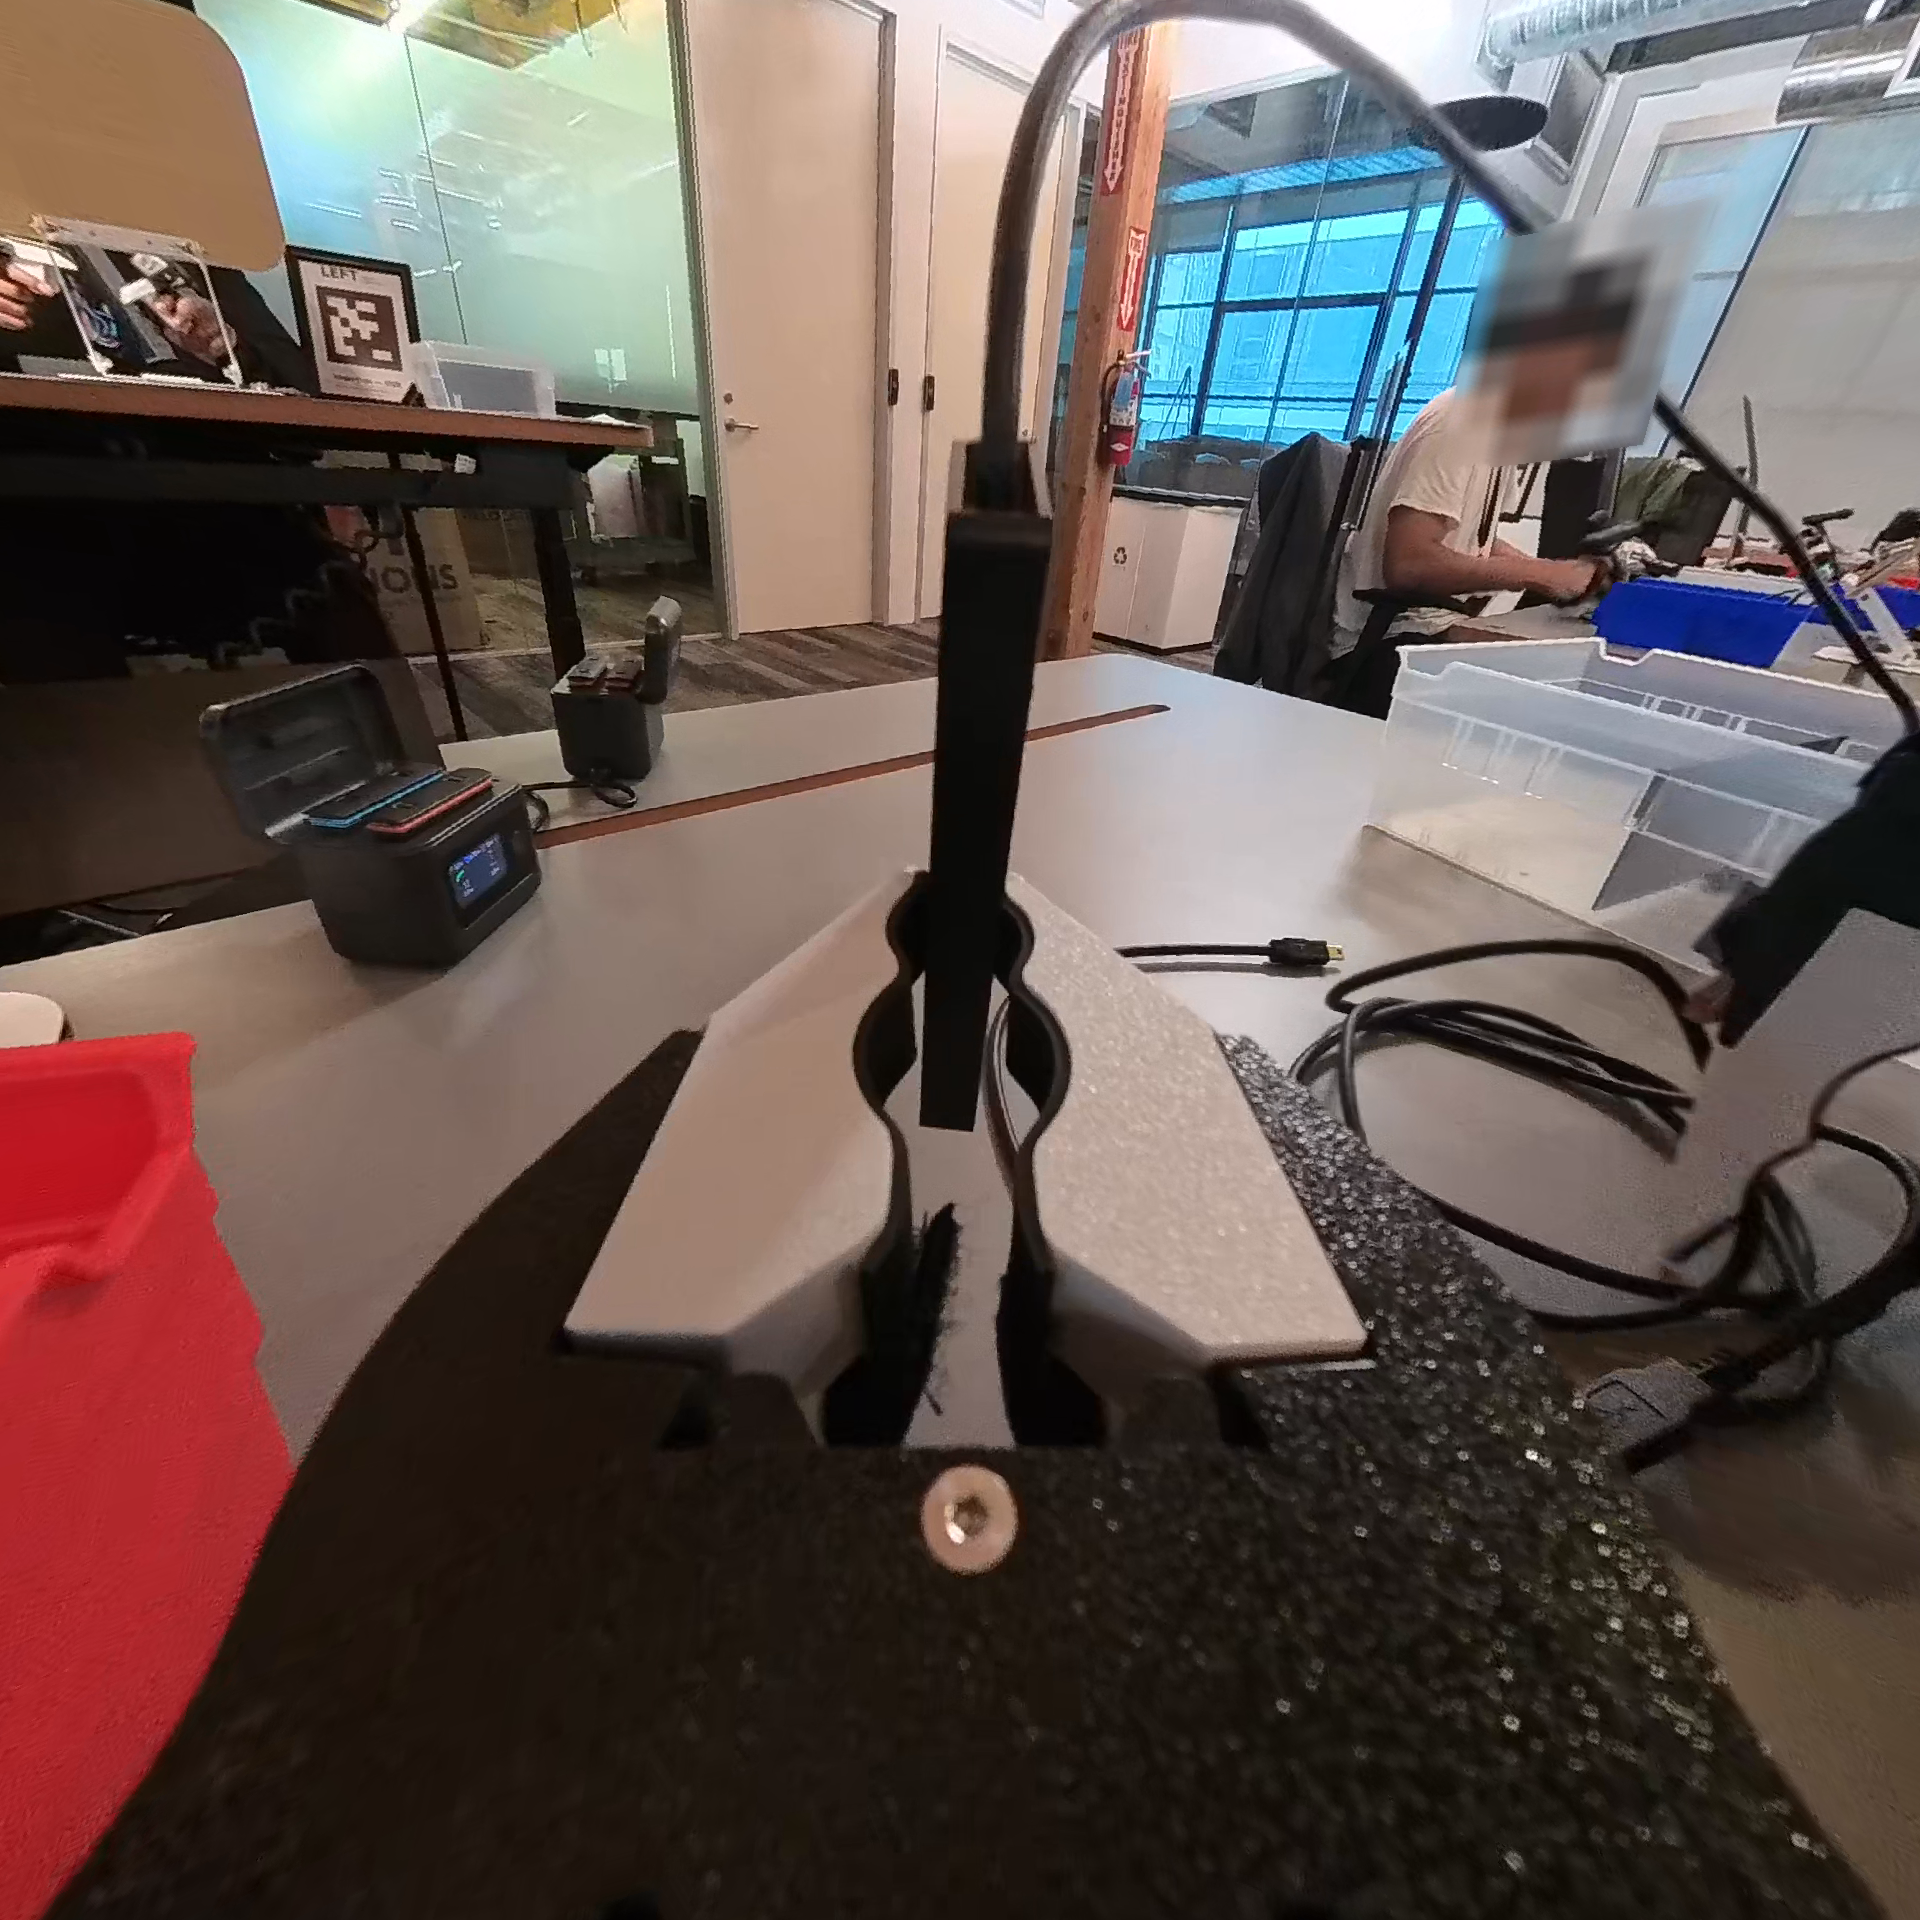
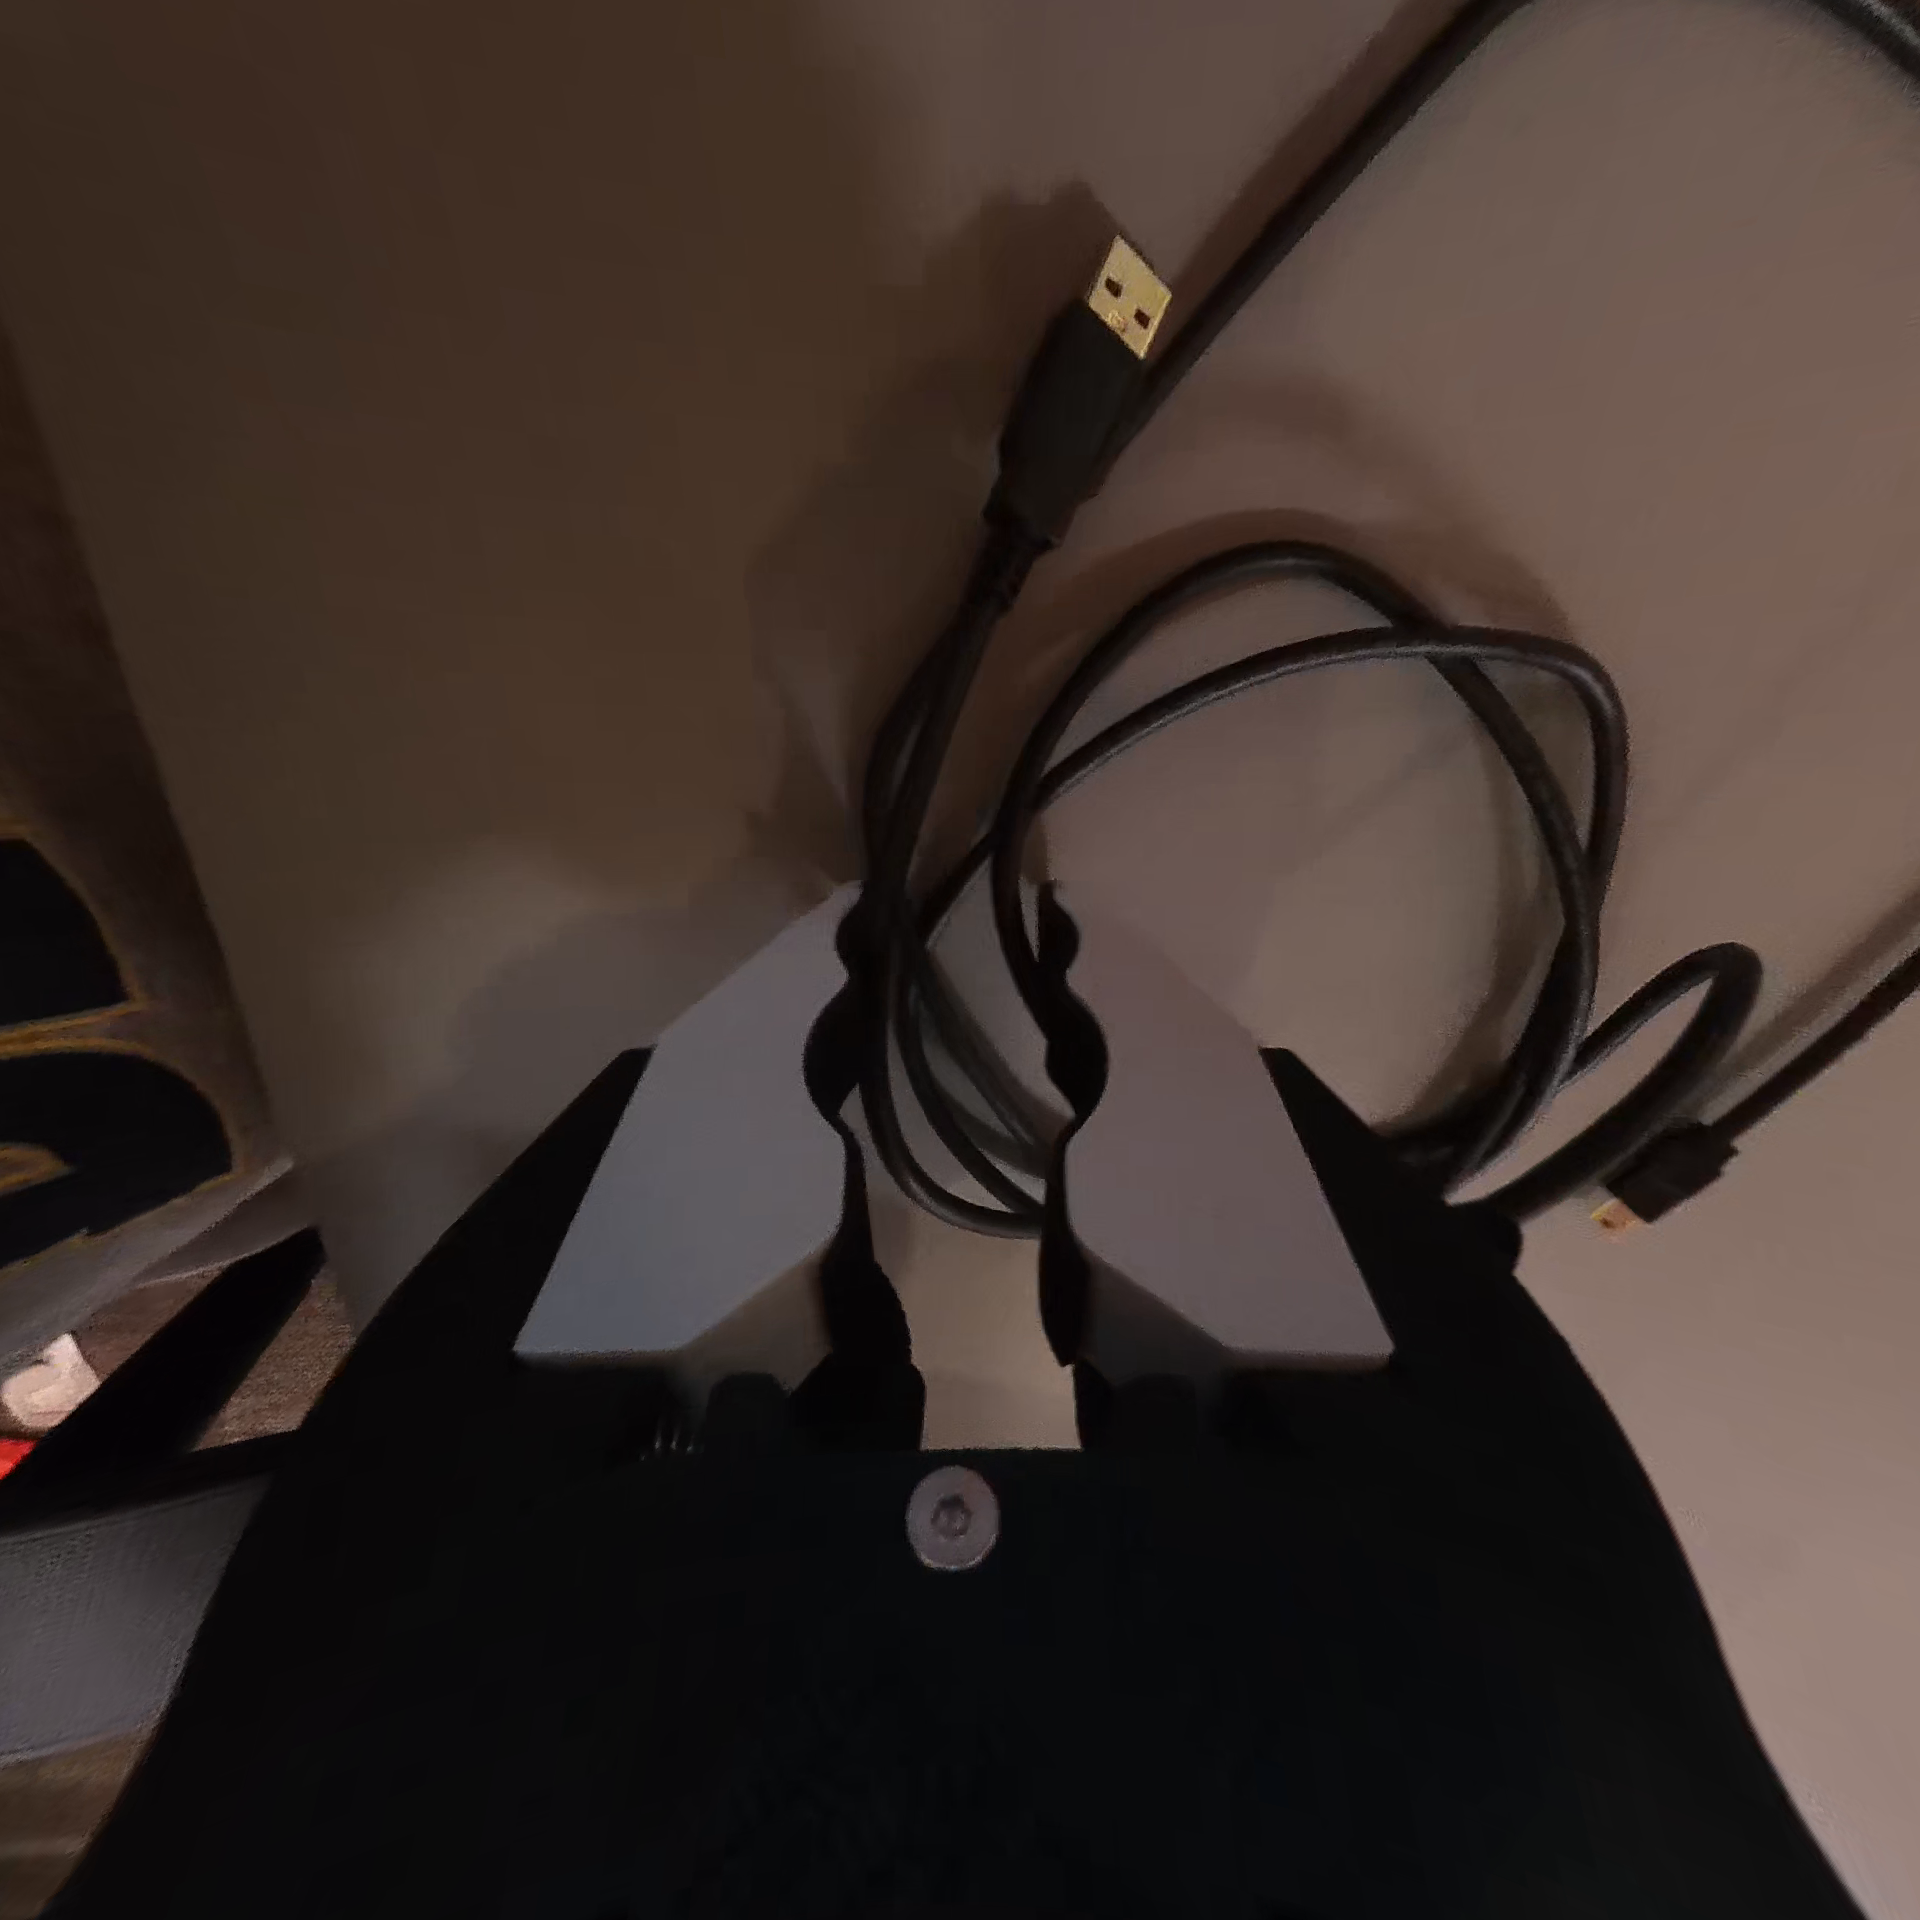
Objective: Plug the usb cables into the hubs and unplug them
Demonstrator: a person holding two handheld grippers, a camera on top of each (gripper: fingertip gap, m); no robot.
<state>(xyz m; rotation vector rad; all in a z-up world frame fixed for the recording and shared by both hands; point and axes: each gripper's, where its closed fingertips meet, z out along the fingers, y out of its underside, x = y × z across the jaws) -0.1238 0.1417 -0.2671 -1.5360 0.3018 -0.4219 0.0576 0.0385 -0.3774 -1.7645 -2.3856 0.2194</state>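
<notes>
In the left wrist view my left gripper (image 1: 961, 914) is shut on a slim black USB hub (image 1: 987, 707) and holds it upright above the table. The hub's own cable (image 1: 1013, 260) arches up and over to the right, and its blurred plug (image 1: 1808, 894) hangs there. In the right wrist view my right gripper (image 2: 951, 925) points down at the table, with its jaws a little apart over a coiled black USB cable (image 2: 1538, 790). Loops of the coil show between the fingers. The cable's gold plug (image 2: 1127, 301) lies just beyond the fingertips. A second plug (image 2: 1662, 1184) lies at the right.
Two dark battery charger cases (image 1: 416, 862) (image 1: 613, 717) stand at the back left of the grey table (image 1: 727, 914). A clear plastic bin (image 1: 1621, 769) is at the right, a red object (image 1: 104, 1403) at the near left. Loose black cables (image 1: 1507, 1049) lie at the right. A person sits beyond.
</notes>
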